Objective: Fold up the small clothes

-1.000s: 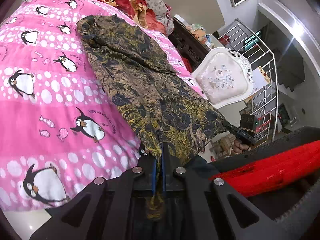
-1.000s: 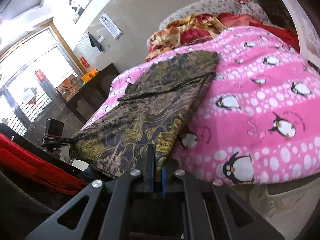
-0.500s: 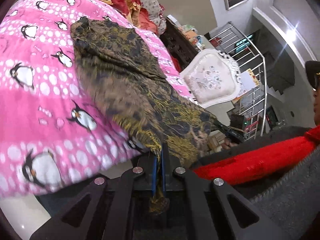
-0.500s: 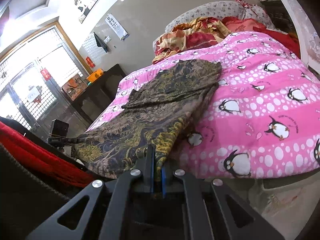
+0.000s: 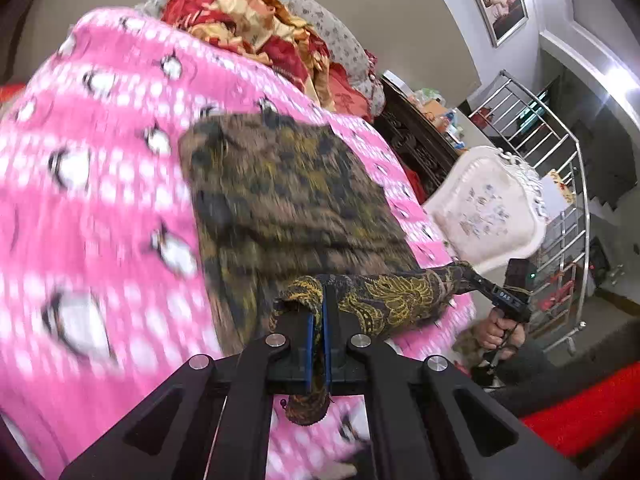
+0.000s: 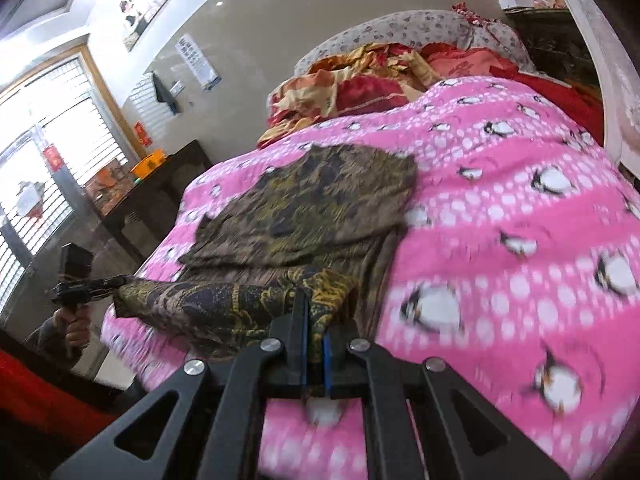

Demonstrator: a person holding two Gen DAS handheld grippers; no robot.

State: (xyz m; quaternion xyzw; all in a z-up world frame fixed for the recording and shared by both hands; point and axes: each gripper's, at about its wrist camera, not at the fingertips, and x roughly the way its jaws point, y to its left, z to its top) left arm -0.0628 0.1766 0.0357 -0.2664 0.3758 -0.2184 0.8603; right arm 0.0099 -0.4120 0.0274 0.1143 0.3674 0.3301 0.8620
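- bedroom; bed (image 6: pixel 500 216) under a pink penguin blanket, rumpled red-and-gold bedding (image 6: pixel 360 84) at the head; white padded chair (image 5: pixel 488 212) and metal railing (image 5: pixel 560 184) beyond the bed in the left wrist view
- dark gold-patterned garment (image 6: pixel 320 208) lies lengthwise on the blanket; near edge lifted off the bed, stretched between both tools
- left gripper (image 5: pixel 318 320): jaws shut tight, one corner of the garment pinched, tail of cloth hanging below
- right gripper (image 6: pixel 314 322): jaws nearly closed, clamped on the other near corner
- step looks like folding the near edge over toward the far end; keep both corners level and taut; lay edge on edge; release only once flat; blur hides creases
- writing: white characters on the right tool's side, unreadable; wall notice (image 6: pixel 198 60) illegible
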